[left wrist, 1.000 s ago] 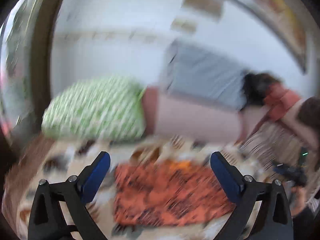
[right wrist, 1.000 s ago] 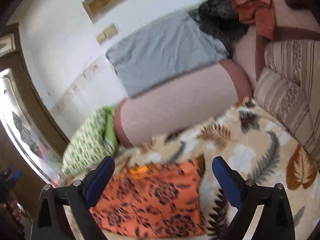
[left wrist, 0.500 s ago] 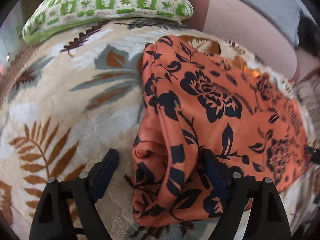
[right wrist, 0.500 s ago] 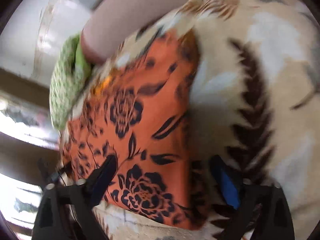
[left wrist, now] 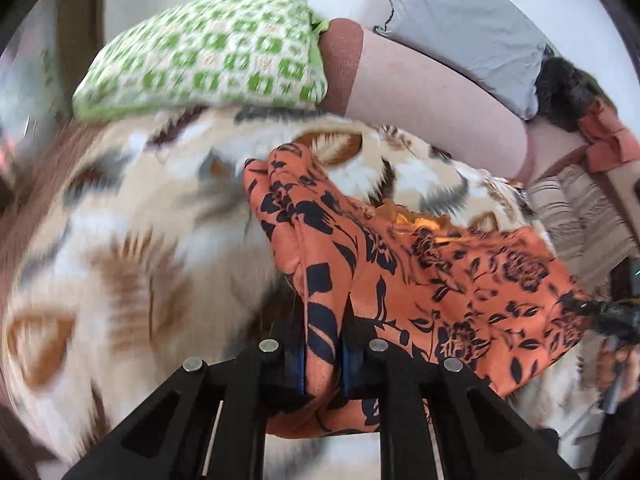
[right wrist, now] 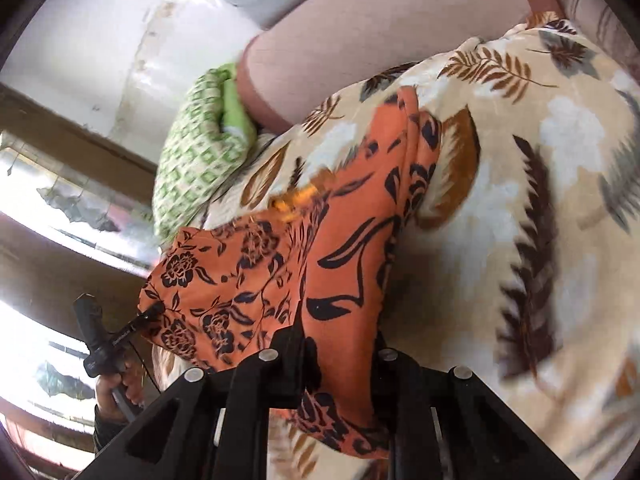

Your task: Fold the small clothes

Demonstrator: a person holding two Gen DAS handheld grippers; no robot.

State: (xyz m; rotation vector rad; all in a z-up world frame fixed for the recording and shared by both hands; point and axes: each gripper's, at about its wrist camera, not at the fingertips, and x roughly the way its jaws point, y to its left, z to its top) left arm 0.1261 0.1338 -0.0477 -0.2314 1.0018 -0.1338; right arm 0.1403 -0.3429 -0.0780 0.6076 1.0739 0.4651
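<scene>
Right now my left gripper [left wrist: 323,354] is pinched tight on a bunched near corner of the orange floral garment [left wrist: 460,280], blue pads pressing cloth from both sides. My right gripper [right wrist: 340,354] is clamped the same way on the opposite near corner; in its view a thick ridge of fabric runs up between the jaws. The garment lies on the leaf-print blanket [left wrist: 140,248] near the blanket's front edge, its near hem raised in my two grips and the rest draped flat away from me.

To do this fold well, I judge I should carry both corners forward together, level and at equal pace, so the near hem lands square on the far hem. I would keep a little tension between the grippers so the middle does not sag or wrinkle. The cloth looks thin and slippery, so the bunched grip could let a layer slide; I would move slowly and let go only once the edge rests on the fabric.

Farther back, a green checked pillow [left wrist: 208,56] sits at the blanket's far edge, beside a pink bolster [left wrist: 432,92], with a grey cushion [left wrist: 460,24] behind it.

No brand, label or writing is readable anywhere.
</scene>
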